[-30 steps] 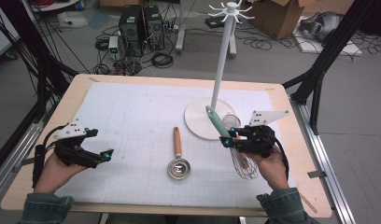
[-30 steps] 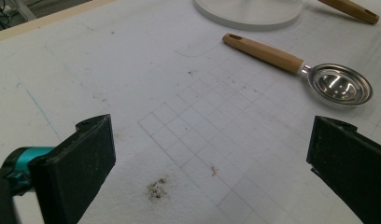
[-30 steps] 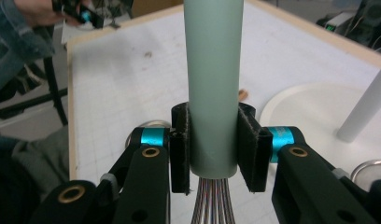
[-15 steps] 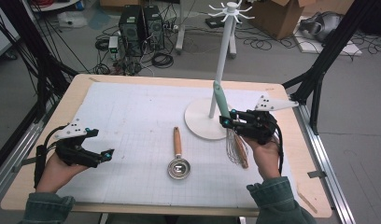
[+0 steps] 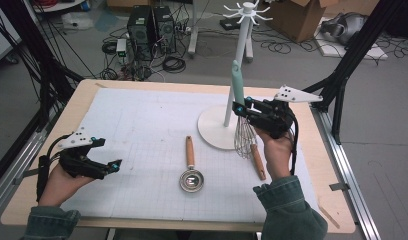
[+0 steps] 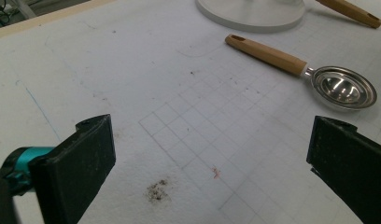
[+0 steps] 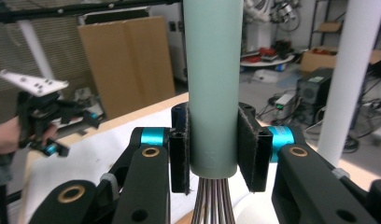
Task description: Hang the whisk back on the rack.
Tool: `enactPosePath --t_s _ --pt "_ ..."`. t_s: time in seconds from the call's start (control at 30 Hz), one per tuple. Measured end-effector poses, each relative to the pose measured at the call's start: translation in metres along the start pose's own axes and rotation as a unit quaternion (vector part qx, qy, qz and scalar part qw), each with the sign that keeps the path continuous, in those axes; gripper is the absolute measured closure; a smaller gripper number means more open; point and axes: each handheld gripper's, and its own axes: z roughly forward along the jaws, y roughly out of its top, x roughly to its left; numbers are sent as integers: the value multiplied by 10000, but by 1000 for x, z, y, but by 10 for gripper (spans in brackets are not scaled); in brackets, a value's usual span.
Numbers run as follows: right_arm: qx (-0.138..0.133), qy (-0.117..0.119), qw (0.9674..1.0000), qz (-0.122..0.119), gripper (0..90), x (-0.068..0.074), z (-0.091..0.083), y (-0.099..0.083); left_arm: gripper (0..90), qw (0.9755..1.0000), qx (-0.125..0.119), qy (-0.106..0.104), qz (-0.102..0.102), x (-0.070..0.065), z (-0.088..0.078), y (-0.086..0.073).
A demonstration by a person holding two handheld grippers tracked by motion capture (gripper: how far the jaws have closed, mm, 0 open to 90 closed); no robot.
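A whisk [image 5: 237, 82] with a pale green handle and a wire head hangs upright above the table, head down. My right gripper [image 5: 240, 109] is shut on the handle's lower end, just right of the white hook stand's pole [image 5: 241, 55]. In the right gripper view both pads press the green handle [image 7: 213, 70], with the wires below and the pole [image 7: 352, 70] at right. My left gripper [image 5: 114, 165] rests low at the table's left, open, with bare mat between its jaws [image 6: 212, 172].
A small metal strainer with a wooden handle [image 5: 191, 172] lies mid-table, also seen as the strainer [image 6: 342, 88] ahead of the left jaws. Another wooden-handled utensil [image 5: 258, 161] lies under the right hand. The stand's round base [image 5: 214, 127] sits behind them.
My right gripper has lifted the whisk off the mat and swung it upright, closer to the stand's pole. The left gripper has stayed where it was.
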Motion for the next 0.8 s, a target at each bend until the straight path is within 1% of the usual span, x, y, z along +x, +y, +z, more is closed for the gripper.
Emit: enactPosePath --t_s 0.17,0.43,0.47,0.6,0.7,0.73,0.8 --pt "-92 -66 9999 -1 691 0 5 11 17 10000 -6 5 -8 0 0 0" --pt "-224 -255 9994 -119 691 3 13 33 17 10000 -45 7 -50 1 -1 0" --pt "-230 -263 9993 -128 691 3 14 35 17 10000 -23 9 -20 1 -2 0" --pt "-262 -407 9987 -173 691 4 16 46 17 10000 -52 16 -58 1 -2 -1" --pt "-326 -486 9981 -205 691 3 17 53 17 10000 -30 13 -28 2 -3 0" --pt "-336 -529 9978 -227 691 4 17 55 17 10000 -53 7 -54 2 -3 0" --pt "-334 -590 9974 -242 691 3 18 59 17 10000 -38 4 -32 2 -3 0"
